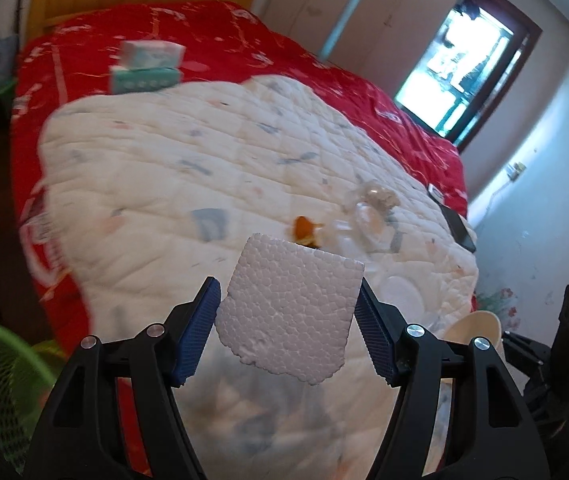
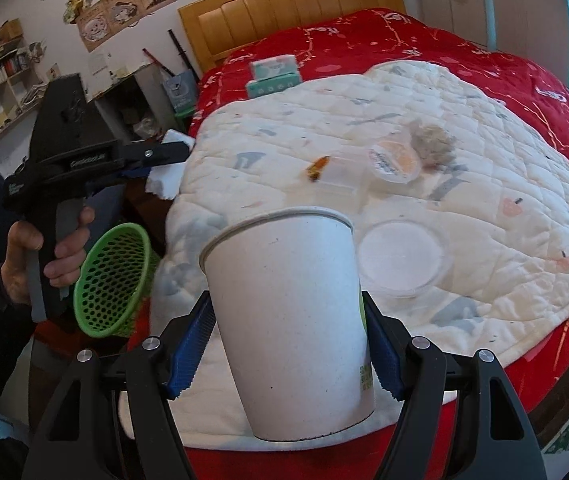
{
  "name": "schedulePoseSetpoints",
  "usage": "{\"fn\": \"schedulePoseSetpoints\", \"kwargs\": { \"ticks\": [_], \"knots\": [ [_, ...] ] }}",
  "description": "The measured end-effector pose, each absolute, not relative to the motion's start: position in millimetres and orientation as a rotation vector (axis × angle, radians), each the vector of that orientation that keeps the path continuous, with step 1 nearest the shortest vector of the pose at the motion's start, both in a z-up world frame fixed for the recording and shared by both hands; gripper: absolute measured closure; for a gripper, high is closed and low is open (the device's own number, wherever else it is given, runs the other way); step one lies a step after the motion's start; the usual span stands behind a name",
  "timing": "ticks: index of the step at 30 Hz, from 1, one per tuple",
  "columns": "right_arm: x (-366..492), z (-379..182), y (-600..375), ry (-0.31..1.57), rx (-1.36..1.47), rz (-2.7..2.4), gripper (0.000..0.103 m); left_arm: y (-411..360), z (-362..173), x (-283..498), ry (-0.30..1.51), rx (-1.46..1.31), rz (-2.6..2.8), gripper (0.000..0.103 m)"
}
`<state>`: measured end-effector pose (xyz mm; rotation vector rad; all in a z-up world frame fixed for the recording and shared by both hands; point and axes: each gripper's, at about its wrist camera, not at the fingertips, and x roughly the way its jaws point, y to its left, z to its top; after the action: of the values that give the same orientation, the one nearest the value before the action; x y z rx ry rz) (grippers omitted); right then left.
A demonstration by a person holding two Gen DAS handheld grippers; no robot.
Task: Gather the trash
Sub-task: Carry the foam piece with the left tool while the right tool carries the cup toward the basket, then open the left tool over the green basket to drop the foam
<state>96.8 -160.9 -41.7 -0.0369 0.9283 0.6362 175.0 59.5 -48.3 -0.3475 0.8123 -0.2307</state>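
Green mesh basket [image 2: 114,280] beside the bed [image 2: 524,80], contents not visible. Left hand-held gripper [image 1: 288,312] clamped on a white foam block [image 1: 290,308], raised over the quilt [image 1: 164,168]. Right hand-held gripper [image 2: 290,344] clamped on a white paper cup [image 2: 288,312], inside unseen. On the quilt: round lid [image 2: 402,258], clear plastic tubs [image 2: 394,160], orange scrap [image 2: 318,166].
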Motion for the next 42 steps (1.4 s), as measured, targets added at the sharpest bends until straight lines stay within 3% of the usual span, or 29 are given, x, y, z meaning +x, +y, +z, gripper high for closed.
{"fn": "schedulePoseSetpoints", "kwargs": {
  "ticks": [11, 21, 42],
  "knots": [
    [75, -32, -104, 0.907, -0.071, 0.736, 0.035, 140, -49, 79, 0.774, -0.368, 0.004, 0.037],
    [65, -36, -55, 0.922, -0.100, 0.817, 0.035, 215, -86, 12, 0.838, -0.455, 0.229, 0.037],
    [51, -40, 7, 0.948, -0.120, 0.921, 0.035, 281, -147, -22, 0.953, -0.607, 0.412, 0.034]
  ]
}}
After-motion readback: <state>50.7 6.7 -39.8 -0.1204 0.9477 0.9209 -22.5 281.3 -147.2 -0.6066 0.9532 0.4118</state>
